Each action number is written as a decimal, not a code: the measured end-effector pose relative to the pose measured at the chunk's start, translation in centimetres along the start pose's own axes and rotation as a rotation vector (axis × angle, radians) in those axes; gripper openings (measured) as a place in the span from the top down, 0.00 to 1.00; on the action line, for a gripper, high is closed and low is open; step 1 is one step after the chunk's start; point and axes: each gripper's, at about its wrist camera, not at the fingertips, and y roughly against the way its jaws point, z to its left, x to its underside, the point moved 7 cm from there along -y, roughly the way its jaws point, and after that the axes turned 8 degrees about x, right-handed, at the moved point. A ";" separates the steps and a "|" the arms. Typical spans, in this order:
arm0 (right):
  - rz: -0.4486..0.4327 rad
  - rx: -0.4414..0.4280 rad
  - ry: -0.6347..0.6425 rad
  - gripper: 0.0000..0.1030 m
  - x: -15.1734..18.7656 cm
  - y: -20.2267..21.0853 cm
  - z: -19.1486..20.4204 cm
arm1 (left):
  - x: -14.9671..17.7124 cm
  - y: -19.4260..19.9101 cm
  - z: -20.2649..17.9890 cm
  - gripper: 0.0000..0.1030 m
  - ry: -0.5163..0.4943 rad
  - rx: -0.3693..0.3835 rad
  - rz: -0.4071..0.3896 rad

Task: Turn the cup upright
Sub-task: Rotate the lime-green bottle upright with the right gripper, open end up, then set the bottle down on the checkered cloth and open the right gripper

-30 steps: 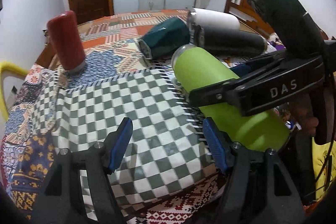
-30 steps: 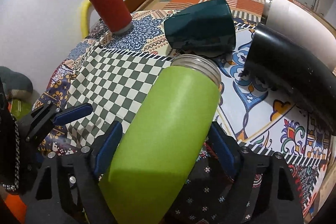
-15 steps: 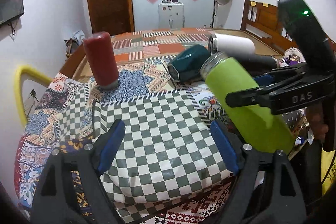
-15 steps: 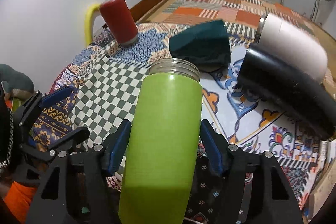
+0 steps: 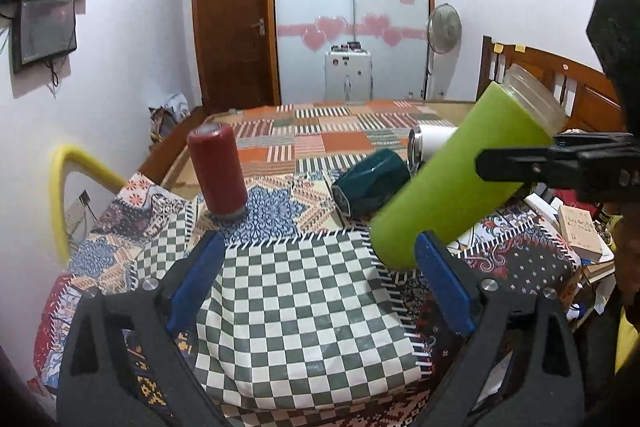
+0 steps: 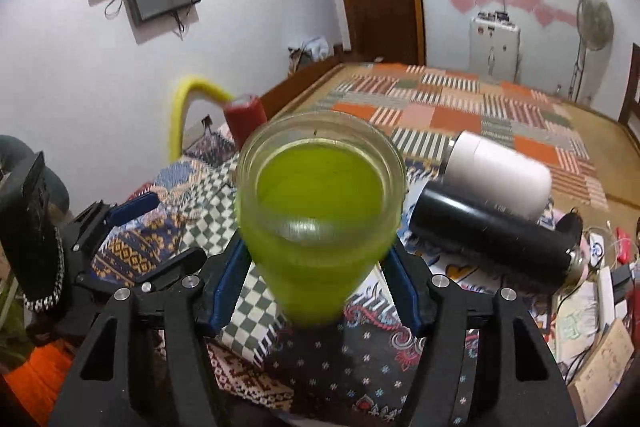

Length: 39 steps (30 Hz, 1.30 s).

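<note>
My right gripper (image 6: 316, 287) is shut on the lime-green cup (image 6: 320, 223) and holds it in the air above the table. The cup is tilted with its open glass mouth up and toward the right wrist camera. In the left wrist view the green cup (image 5: 452, 179) slants up to the right, held by the right gripper's black arm (image 5: 560, 163). My left gripper (image 5: 316, 279) is open and empty above the green-and-white checked cloth (image 5: 304, 303).
A red cup (image 5: 218, 173) stands mouth-down at the left. A dark teal cup (image 5: 370, 183), a white cup (image 6: 496, 173) and a black cup (image 6: 488, 235) lie on their sides. Books and clutter (image 5: 580, 231) sit past the table's right edge.
The right gripper has lifted the green cup off the table and swung its mouth upward. The left gripper has drawn back and risen.
</note>
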 end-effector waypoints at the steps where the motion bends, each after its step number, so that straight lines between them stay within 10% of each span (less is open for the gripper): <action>1: -0.011 0.003 -0.007 0.41 -0.3 -0.1 -0.1 | -0.1 0.1 -0.1 0.04 -0.002 -0.001 -0.006; 39: -0.105 0.060 0.059 0.39 2.1 0.4 1.6 | 0.9 1.5 0.7 0.01 0.041 -0.035 -0.049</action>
